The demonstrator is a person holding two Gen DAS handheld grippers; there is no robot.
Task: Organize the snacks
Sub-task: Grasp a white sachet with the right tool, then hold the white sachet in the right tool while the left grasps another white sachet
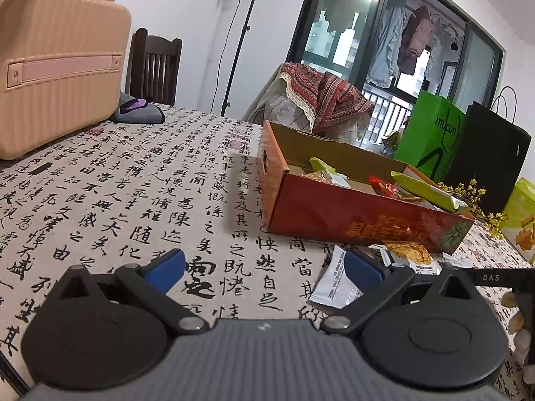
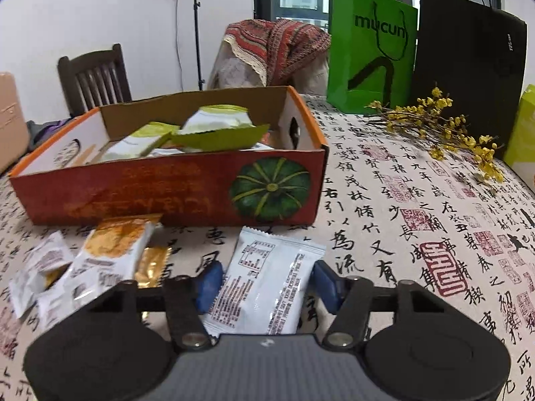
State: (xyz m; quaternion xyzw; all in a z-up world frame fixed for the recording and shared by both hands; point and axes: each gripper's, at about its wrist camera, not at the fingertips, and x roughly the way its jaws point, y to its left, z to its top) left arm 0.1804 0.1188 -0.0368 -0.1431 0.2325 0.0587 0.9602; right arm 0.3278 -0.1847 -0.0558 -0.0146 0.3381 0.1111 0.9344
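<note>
- A table covered by a cloth point(image 1: 140, 200) printed with black brush-written characters and red seal stamps fills both views.
- An open, shallow cardboard box point(image 2: 167, 187), red-orange outside with a green pumpkin picture on its front wall, sits on the cloth. Inside it lie several snack packets, mostly white and lime green point(image 2: 217, 133).
- The right gripper point(image 2: 265, 284) reaches low over the cloth just in front of the box. Its blue pads sit against the two long edges of a white snack packet point(image 2: 271, 277), which lies flat with its printed back facing up. The jaws are clamped on this packet.
- To the left of that packet, also in front of the box, lies a loose cluster of more snacks: a white packet with an orange top point(image 2: 110, 250), a gold wrapper point(image 2: 152, 265) partly under it, and a small white packet point(image 2: 38, 267) further left.
- The left gripper point(image 1: 264, 267) hovers above bare cloth, left of the box's near corner. Its jaws stand wide apart with nothing between them.
- In the left wrist view, the white packet shows just beyond the left gripper's right finger, with the right gripper's dark frame at the far right edge.
- Behind the box stand a bright green paper bag point(image 2: 371, 50) and a black paper bag point(image 2: 468, 60), with a sprig of small yellow flowers point(image 2: 441, 130) lying in front of them.
- A pale pink hard case point(image 1: 57, 67) rests on the table's far left, near a dark wooden chair point(image 1: 153, 67).
</note>
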